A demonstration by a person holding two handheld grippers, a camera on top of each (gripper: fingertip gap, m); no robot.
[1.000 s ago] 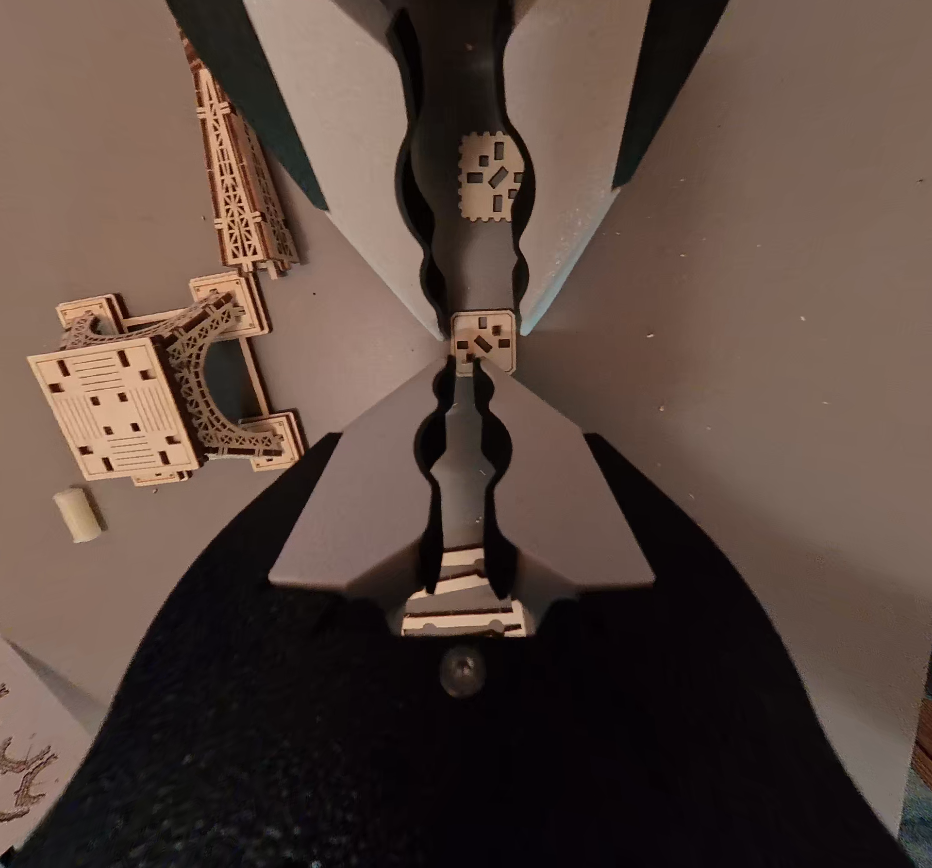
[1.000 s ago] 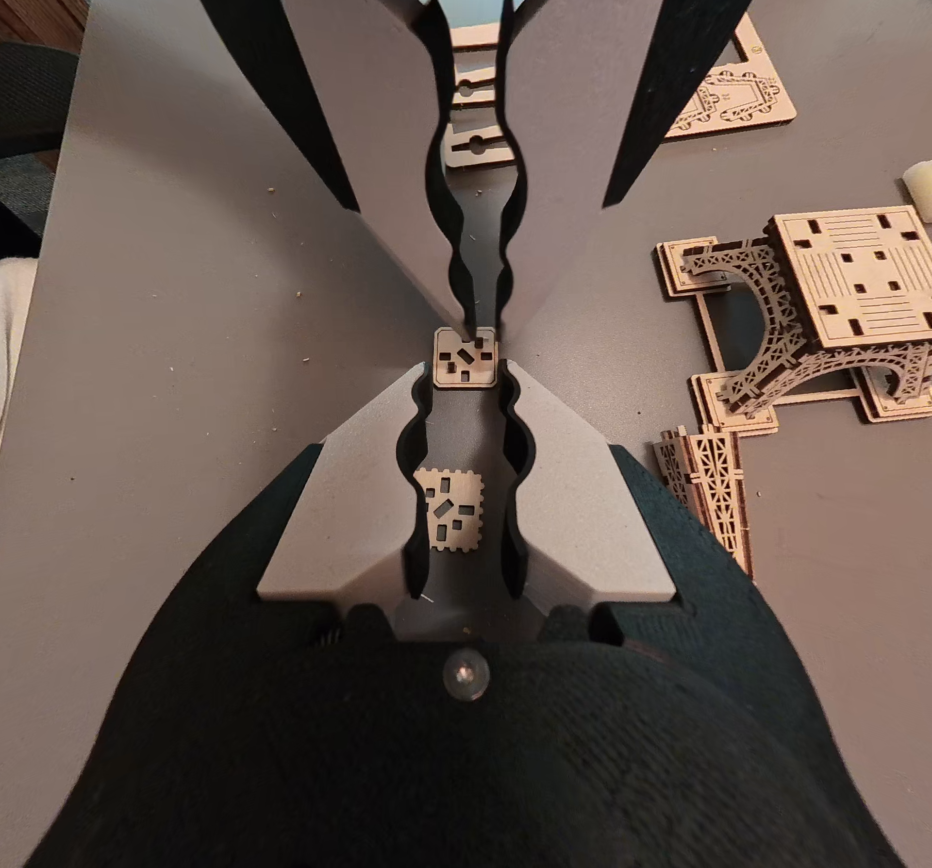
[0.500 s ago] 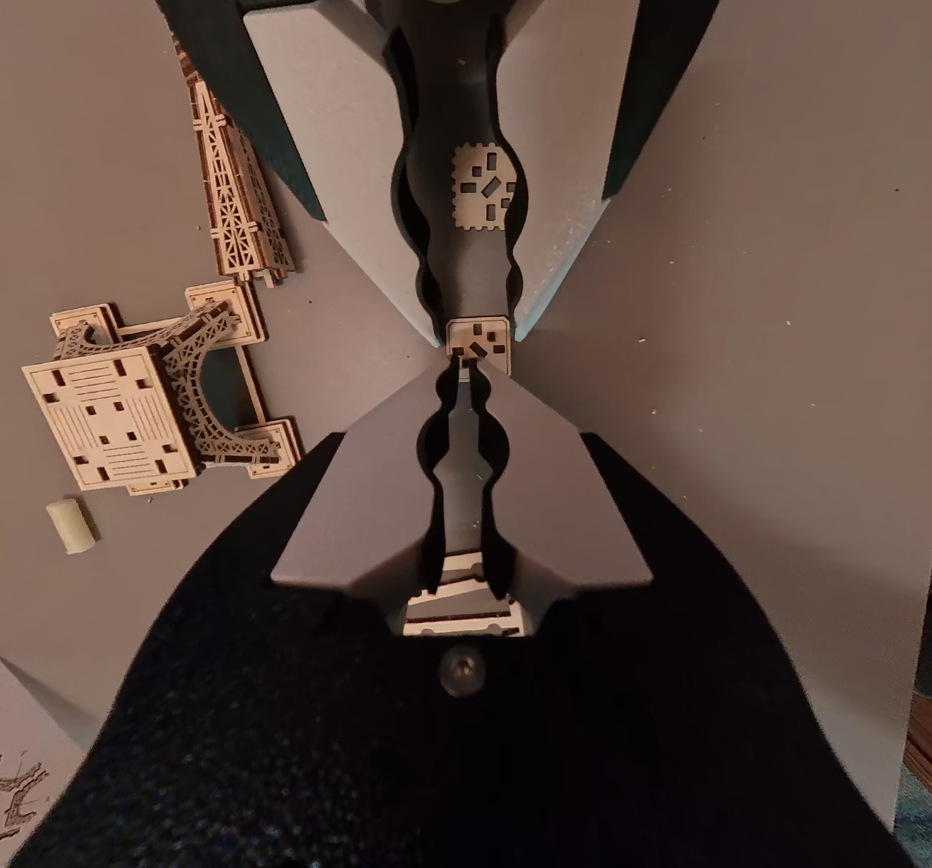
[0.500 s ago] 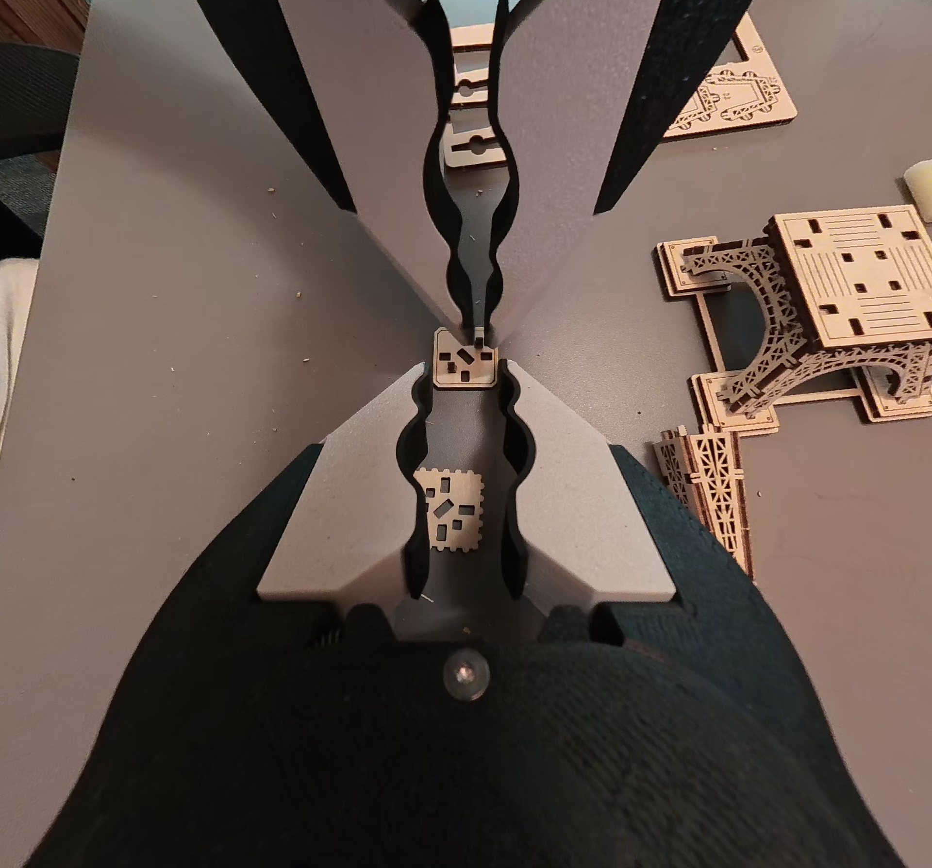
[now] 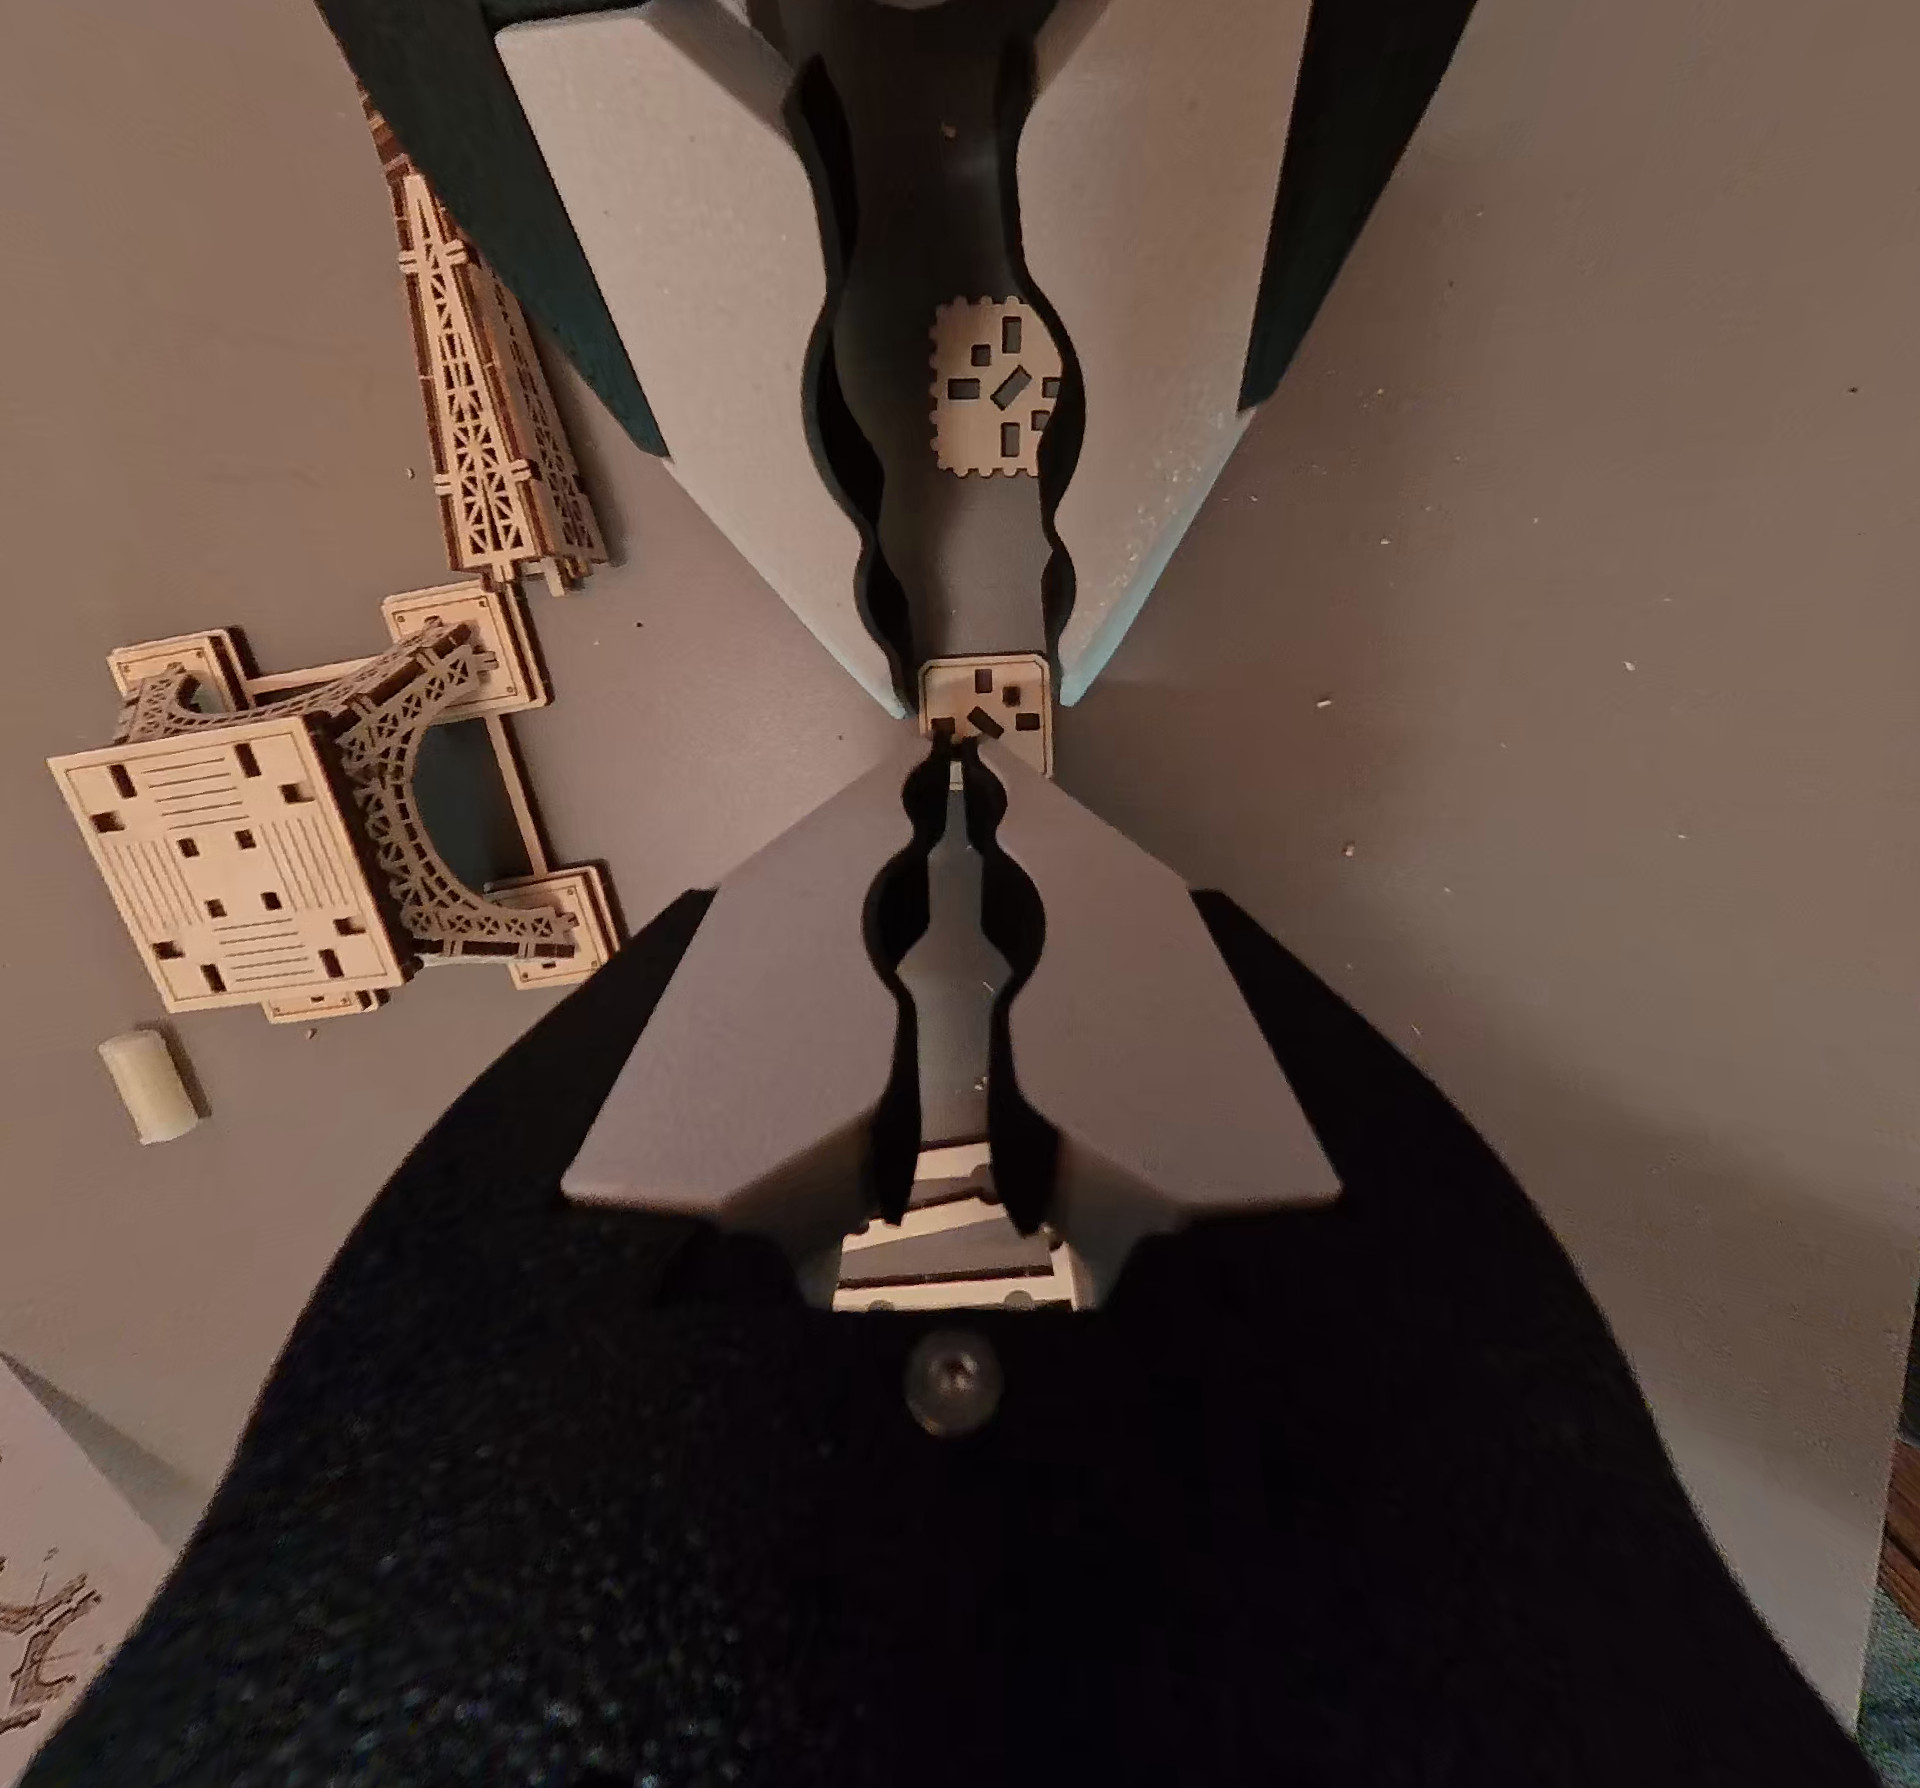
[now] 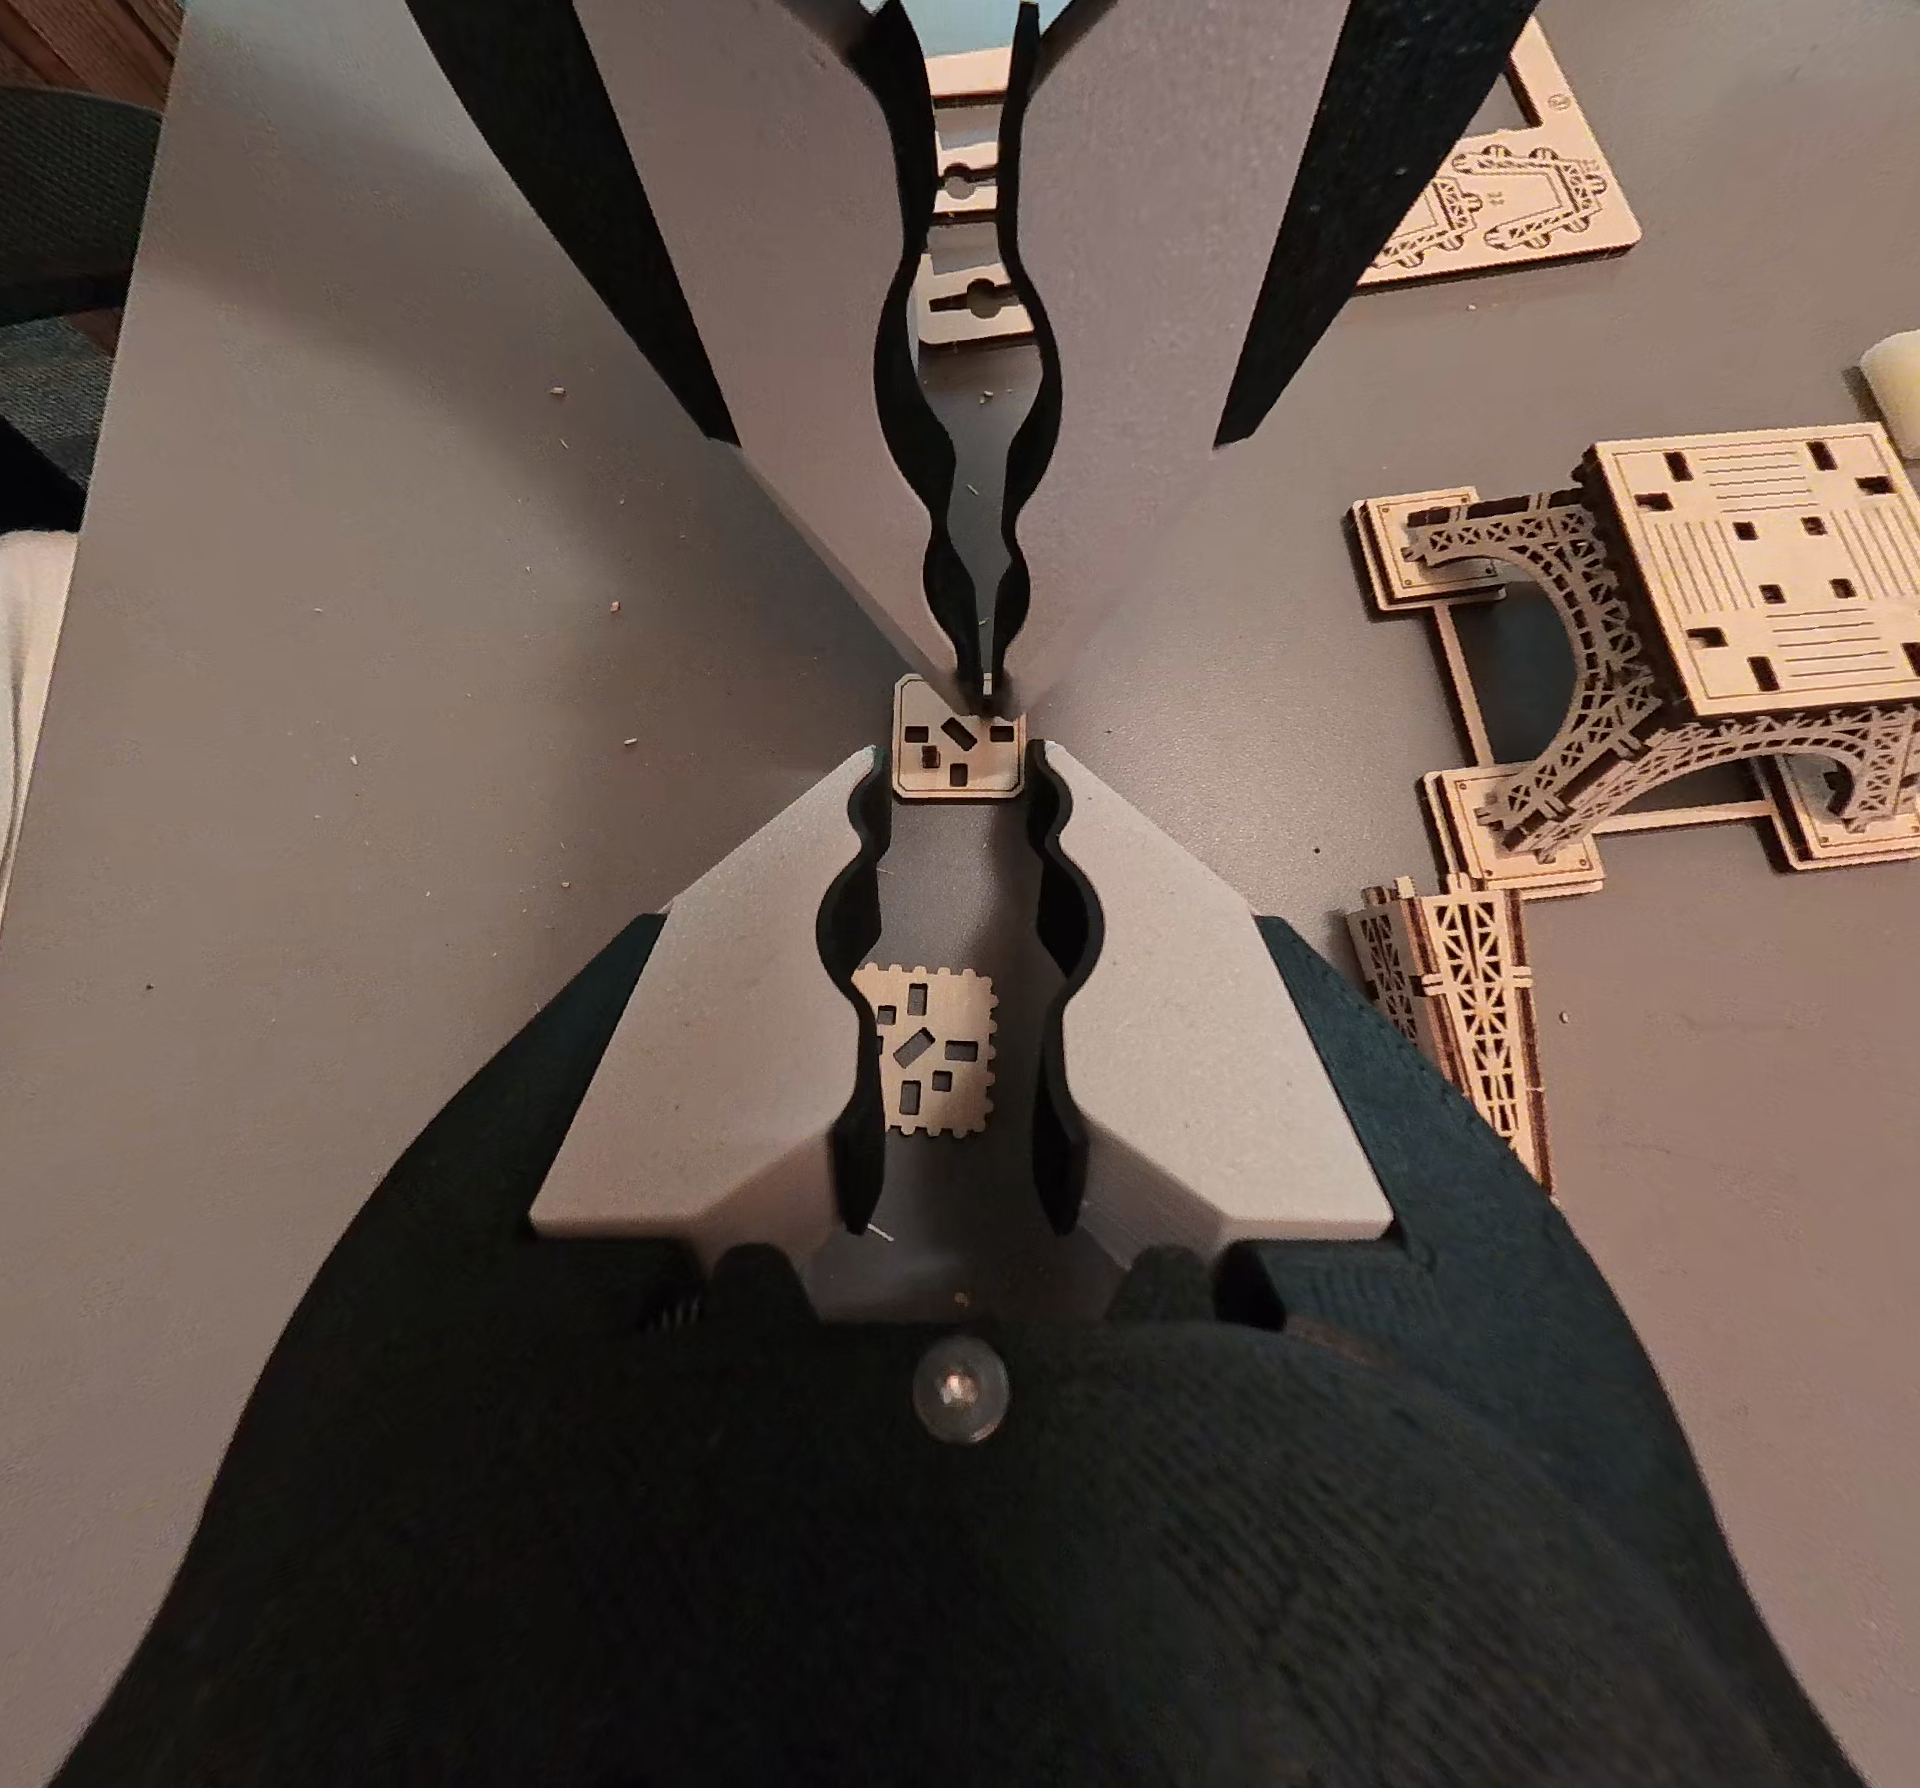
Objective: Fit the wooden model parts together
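The grey desk (image 6: 364,699) is bare on the side of the small square plate (image 6: 960,751) away from the tower base, with only crumbs of wood up to its edge, where a dark chair and wood floor show; on the other side the tower base (image 6: 1704,637) stands near, the lattice spire section (image 6: 1455,1000) lies flat beside it, and a white cylinder (image 5: 151,1086) rests beyond the base. A cut-out wooden sheet (image 6: 1475,211) lies past the far tongs.

The small square plate sits at the meeting point of both tools. The right tongs (image 6: 958,764) are spread about the plate's width, their tips flanking its near edge, whether gripping or merely touching cannot be told. The left tongs (image 5: 954,746) are nearly pinched together, clenched on a thin peg (image 6: 985,689) whose lower end meets a slot at the plate's far edge. A notched square plate (image 6: 935,1052) lies flat on the desk under the right tongs' fingers, apart from the small plate
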